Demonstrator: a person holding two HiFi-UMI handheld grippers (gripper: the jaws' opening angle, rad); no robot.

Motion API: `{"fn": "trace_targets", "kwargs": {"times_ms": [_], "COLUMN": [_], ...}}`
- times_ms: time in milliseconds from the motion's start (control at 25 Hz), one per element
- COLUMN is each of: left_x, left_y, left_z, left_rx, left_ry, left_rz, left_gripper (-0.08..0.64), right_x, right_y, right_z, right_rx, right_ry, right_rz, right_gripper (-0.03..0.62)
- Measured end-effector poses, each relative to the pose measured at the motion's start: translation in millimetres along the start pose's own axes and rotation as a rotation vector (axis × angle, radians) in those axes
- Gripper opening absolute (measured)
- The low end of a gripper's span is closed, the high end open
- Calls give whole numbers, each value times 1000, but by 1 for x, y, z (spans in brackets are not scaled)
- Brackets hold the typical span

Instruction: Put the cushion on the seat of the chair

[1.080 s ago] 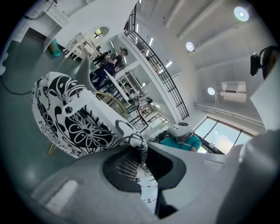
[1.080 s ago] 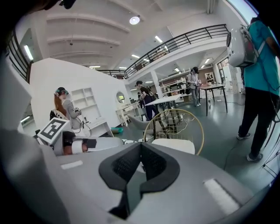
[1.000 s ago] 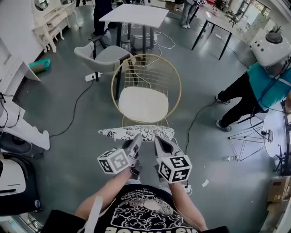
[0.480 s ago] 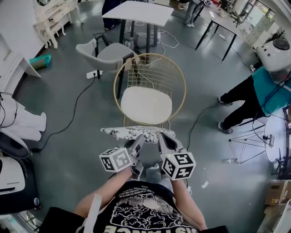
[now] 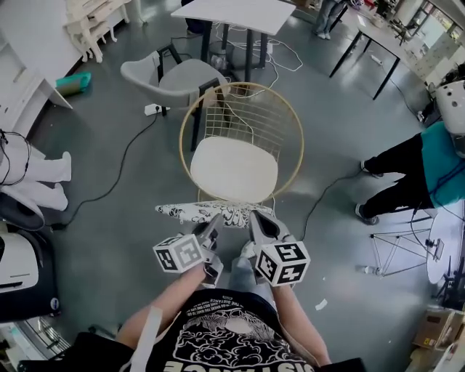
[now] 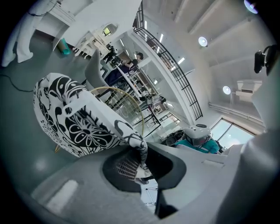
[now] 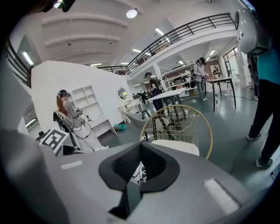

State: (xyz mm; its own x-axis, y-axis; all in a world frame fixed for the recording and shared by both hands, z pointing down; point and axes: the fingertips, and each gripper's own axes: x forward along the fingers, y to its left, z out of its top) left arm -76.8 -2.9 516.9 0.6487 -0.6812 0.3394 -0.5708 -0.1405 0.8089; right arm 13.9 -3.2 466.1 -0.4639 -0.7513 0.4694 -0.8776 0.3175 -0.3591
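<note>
A black-and-white patterned cushion hangs level just in front of the gold wire chair, whose white seat is bare. My left gripper is shut on the cushion's near edge, left of the middle. My right gripper is shut on the same edge, further right. In the left gripper view the cushion spreads to the left, with a fold of it pinched between the pads of the left gripper. In the right gripper view a scrap of the cushion shows between the jaws, and the chair stands ahead.
Behind the wire chair are a grey chair and a white table. Cables and a power strip lie on the floor to the left. At the right stand a person in teal and a tripod.
Both grippers have carried the cushion a little forward toward the wire chair and lower. Their grip on its near edge is unchanged.
</note>
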Motion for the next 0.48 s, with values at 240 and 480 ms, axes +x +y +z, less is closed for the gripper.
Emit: {"fn": "trace_targets", "kwargs": {"times_ms": [240,480], "left_x": [27,53], "left_y": [3,7], "left_z": [7,20], "left_rx": [-7,1], "left_ry": [-6,-18], "left_rz": [45,88], "left_gripper": [25,25], "right_x": [20,35], "right_y": [-34,-56], "right_z": [18,30], "right_rx": [14,27], "right_ry": [16,27], "right_rz": [27,59], "right_gripper": [-3,-5]}}
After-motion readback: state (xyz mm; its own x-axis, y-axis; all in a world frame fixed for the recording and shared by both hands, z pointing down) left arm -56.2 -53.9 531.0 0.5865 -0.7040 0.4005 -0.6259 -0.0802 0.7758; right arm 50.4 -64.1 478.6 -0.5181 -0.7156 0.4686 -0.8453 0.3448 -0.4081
